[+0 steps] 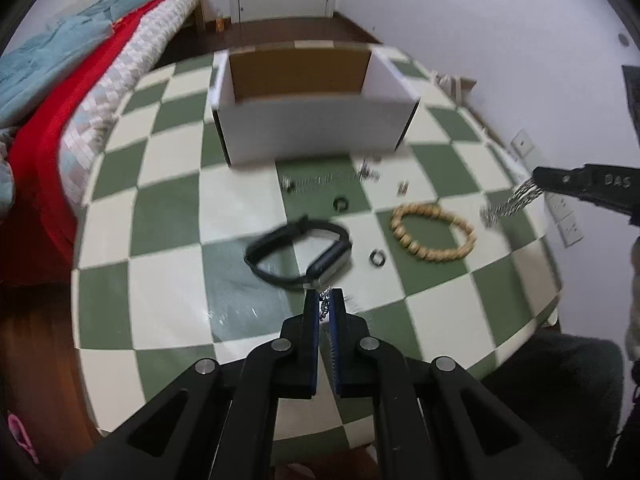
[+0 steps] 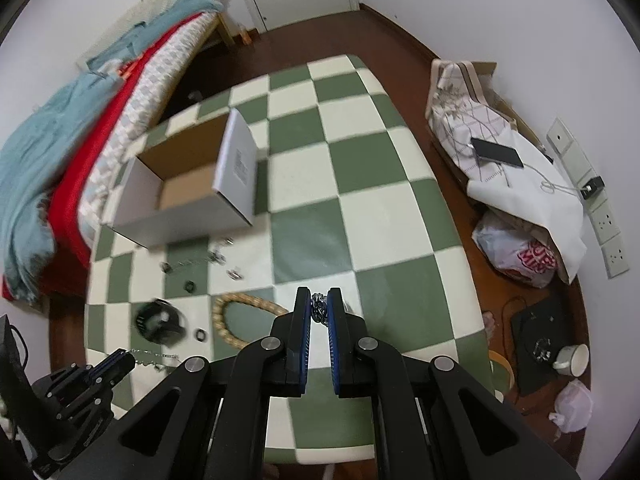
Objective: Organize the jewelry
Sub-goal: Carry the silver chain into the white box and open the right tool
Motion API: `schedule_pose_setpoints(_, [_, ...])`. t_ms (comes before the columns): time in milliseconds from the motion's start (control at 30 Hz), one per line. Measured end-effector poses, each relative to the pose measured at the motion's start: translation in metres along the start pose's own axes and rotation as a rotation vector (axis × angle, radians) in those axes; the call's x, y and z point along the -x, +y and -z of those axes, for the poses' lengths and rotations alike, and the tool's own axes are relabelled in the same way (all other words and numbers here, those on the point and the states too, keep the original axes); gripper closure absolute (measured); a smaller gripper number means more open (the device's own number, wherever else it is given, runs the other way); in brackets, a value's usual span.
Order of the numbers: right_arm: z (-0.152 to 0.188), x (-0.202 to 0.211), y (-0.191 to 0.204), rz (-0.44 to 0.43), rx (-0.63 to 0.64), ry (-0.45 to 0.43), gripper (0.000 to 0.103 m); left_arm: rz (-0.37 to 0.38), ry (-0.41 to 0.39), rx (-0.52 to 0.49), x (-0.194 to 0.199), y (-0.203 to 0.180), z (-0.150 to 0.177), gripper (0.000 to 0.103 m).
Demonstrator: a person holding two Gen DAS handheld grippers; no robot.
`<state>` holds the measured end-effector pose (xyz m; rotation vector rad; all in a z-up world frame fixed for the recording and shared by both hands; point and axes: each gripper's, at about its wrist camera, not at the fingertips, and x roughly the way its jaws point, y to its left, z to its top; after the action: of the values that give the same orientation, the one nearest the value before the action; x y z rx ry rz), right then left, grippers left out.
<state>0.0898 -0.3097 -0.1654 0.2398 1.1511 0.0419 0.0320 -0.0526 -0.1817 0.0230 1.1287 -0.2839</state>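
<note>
Ahead of both pairs of fingers, at the far side of the checkered tabletop [image 1: 168, 216], stands the open white box [image 1: 312, 128], its long side turned toward the left gripper [image 1: 326, 300] and its mouth upward. That is, I judge, where the jewelry is meant to go, so what matters is that the box lies straight beyond the left fingers and up and to the left of the right gripper [image 2: 319, 304]; the left one looks nearer to it.

Each gripper is closed on a bit of silver chain. The left fingers pinch one chain [image 1: 325, 305] at their tips, lifted over the tabletop just short of the black watch [image 1: 300, 256]. The right fingers clamp another chain [image 2: 318, 308], which in the left wrist view dangles below them as a blurred silver streak.

Beyond the left fingers and slightly to their right lie the wooden bead bracelet [image 1: 434, 230], a dark ring [image 1: 377, 258] between it and the watch, and a second dark ring [image 1: 341, 204] farther on. Nearer the box there is a scatter of small silver pieces [image 1: 368, 172] and what may be a thin chain lying crosswise; motion blur keeps me from saying what each one is.

How long either held chain is I cannot tell, since the fingers hide part of both. The floor of the box is partly hidden by its near wall.
</note>
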Motion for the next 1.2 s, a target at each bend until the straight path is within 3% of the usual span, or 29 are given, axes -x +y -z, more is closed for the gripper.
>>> schedule_pose_setpoints(300, [-0.027, 0.032, 0.036, -0.094, 0.043, -0.036, 0.095, 0.012, -0.161, 0.031, 0.062, 0.0, -0.055, 0.101])
schedule_pose_setpoints(633, [-0.087, 0.043, 0.098, -0.128, 0.12, -0.095, 0.095, -0.031, -0.244, 0.073, 0.074, 0.018, -0.144, 0.101])
schedule_pose_setpoints(867, [-0.133, 0.01, 0.126, -0.111, 0.136, -0.058, 0.095, -0.009, -0.153, 0.128, 0.027, 0.045, -0.2, 0.101])
schedule_pose_setpoints(1200, [-0.172, -0.063, 0.134, -0.082, 0.136, 0.082, 0.095, 0.06, 0.009, 0.163, -0.035, 0.061, -0.234, 0.1])
